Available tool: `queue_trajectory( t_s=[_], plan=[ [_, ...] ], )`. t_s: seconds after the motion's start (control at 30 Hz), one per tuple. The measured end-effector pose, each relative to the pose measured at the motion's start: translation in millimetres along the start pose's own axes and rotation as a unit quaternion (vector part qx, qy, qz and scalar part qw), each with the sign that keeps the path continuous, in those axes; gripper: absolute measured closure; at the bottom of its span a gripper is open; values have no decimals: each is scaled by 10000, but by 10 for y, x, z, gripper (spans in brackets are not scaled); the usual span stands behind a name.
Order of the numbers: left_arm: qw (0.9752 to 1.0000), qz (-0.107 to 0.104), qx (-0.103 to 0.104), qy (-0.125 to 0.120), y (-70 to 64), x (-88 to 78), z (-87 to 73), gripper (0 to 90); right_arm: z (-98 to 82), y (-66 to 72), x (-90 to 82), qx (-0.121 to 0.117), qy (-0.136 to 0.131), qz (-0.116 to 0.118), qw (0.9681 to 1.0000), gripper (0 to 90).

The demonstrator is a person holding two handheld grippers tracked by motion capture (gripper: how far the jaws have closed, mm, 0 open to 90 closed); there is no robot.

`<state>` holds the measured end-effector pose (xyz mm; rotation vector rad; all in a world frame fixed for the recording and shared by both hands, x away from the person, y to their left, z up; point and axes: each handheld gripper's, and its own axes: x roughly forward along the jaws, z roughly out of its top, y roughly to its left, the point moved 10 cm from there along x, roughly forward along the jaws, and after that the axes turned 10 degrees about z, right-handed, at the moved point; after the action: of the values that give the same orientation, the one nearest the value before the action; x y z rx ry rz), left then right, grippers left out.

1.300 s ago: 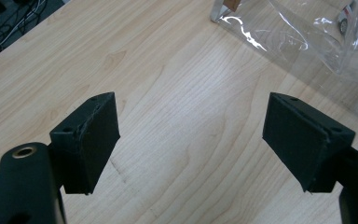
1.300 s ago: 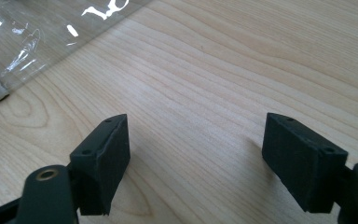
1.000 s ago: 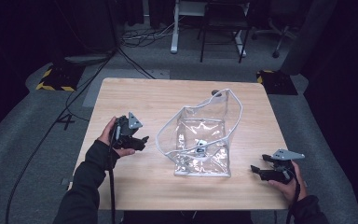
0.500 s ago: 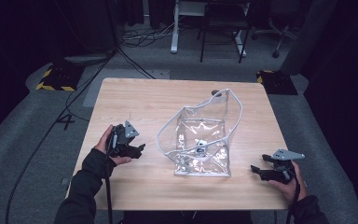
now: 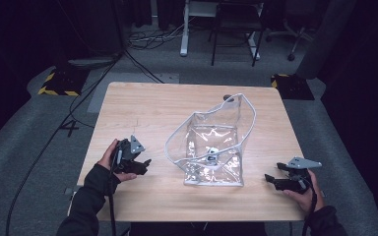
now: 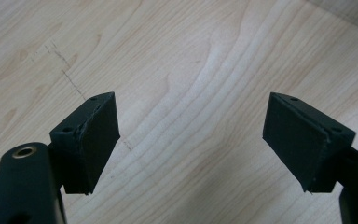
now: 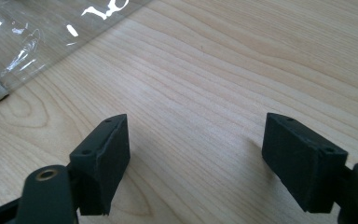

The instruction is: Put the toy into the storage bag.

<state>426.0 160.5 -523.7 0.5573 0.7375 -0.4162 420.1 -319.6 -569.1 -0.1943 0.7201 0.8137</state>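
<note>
Two grippers: both are held low over the tabletop, one at each side of a clear bag, and both grasp nothing.
Left gripper: it is near the left edge of the tabletop, toward the near-left corner, with its jaws pointing to the bag. In the left gripper view the jaws stand wide apart with only bare wood between them.
Left hand: it wraps the gripper body from behind; a dark sleeve comes in over the near edge.
Right gripper: it is near the near-right corner of the tabletop, jaws pointing left to the bag. In the right gripper view the jaws are also spread wide, released, over bare wood.
Right hand: it holds the gripper from below and behind, close to the right edge.
Clear bag: a transparent plastic bag with a white rim stands open, a little right of the middle of the tabletop, closer to the near edge than to the far one. Something small and dark lies inside (I cannot tell what it is). Its lower corner shows at the upper left of the right gripper view, apart from the jaws.
Tabletop: light wood, with faint scratch marks seen in the left gripper view.
</note>
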Motion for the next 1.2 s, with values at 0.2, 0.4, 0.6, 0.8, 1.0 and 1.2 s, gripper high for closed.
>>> queue_trajectory(
  t_s=[0.2,0.4,0.6,0.8,1.0,1.2],
  plan=[
    [10000,-62,-22,7,-32,-16,-57,188,0,1,0,5,0,-1,10000,235],
    [10000,-50,-68,9,-90,-7,-152,188,0,0,0,1,0,-2,10000,235],
    [9996,-106,-266,-73,-141,-44,-278,189,0,1,0,5,0,-2,10000,235],
    [9992,-118,-364,-66,-173,-54,-410,191,0,0,0,2,0,-2,10000,235],
    [9986,-152,-502,-48,-226,-74,-529,191,0,0,0,2,-1,-2,10000,234],
    [9983,-141,-557,-19,-268,-98,-604,188,0,0,0,3,0,-2,10000,235]
  ],
)
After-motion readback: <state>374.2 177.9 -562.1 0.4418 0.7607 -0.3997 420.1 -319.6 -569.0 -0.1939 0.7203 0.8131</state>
